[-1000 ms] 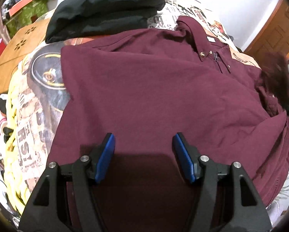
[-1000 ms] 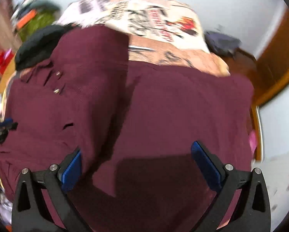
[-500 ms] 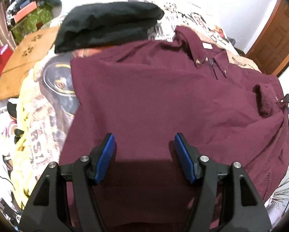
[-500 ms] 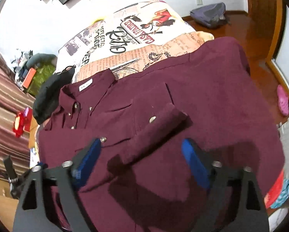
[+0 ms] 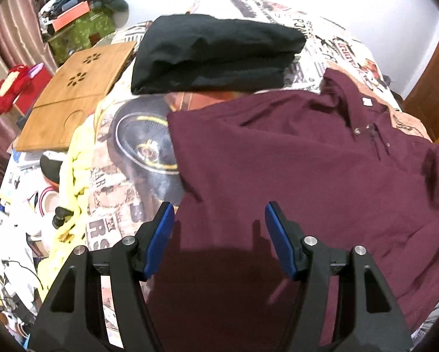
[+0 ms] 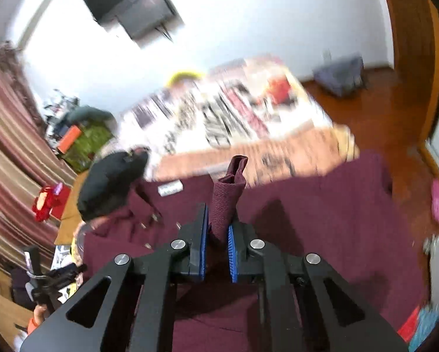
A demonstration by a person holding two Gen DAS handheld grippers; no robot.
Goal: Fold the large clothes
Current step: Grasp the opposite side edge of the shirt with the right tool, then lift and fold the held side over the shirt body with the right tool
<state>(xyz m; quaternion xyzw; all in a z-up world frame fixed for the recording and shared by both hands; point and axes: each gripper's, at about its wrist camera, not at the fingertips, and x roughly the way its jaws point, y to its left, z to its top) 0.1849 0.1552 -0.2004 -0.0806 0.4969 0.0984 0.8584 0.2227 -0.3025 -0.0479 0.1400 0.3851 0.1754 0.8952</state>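
A large maroon button-up shirt (image 5: 293,170) lies spread on the printed bedspread (image 5: 116,176), collar toward the far right. My left gripper (image 5: 216,228) is open and empty, hovering over the shirt's left hem edge. In the right wrist view the shirt (image 6: 322,220) covers the bed's near part. My right gripper (image 6: 216,234) is shut on the shirt's sleeve cuff (image 6: 229,193), which sticks up between the blue pads and is lifted off the shirt body.
A folded black garment (image 5: 213,52) lies on the bed behind the shirt, also showing in the right wrist view (image 6: 111,182). A wooden lap tray (image 5: 75,94) and clutter sit left of the bed. Wooden floor (image 6: 395,123) and a grey bag (image 6: 339,76) lie to the right.
My right gripper has closed on the sleeve cuff and lifted it, and its view has tilted up toward the wall. My left gripper has shifted left toward the shirt's edge, still open.
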